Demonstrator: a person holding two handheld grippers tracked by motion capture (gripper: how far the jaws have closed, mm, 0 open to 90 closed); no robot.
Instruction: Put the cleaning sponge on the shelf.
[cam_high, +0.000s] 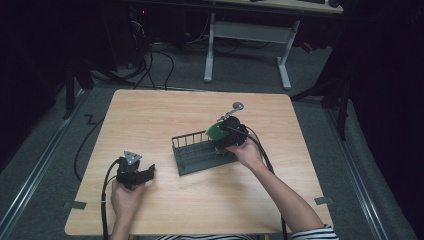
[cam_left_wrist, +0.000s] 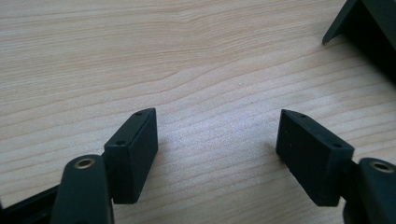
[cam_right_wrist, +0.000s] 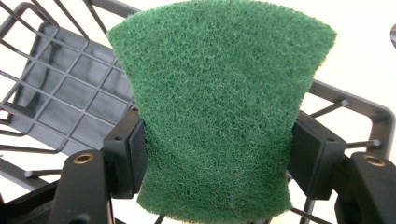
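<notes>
Bare tabletop (cam_high: 165, 112) left of rack (cam_high: 200, 152)

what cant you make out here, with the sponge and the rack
- Rack floor under the sponge: hidden by the sponge in the right gripper view.
- Sponge's underside: faces away in the right gripper view; a green sliver behind the right gripper in the high view.
- Metal piece on the table: too small to identify in the high view.
- Rack corner: cut off by the left gripper view's edge.
</notes>
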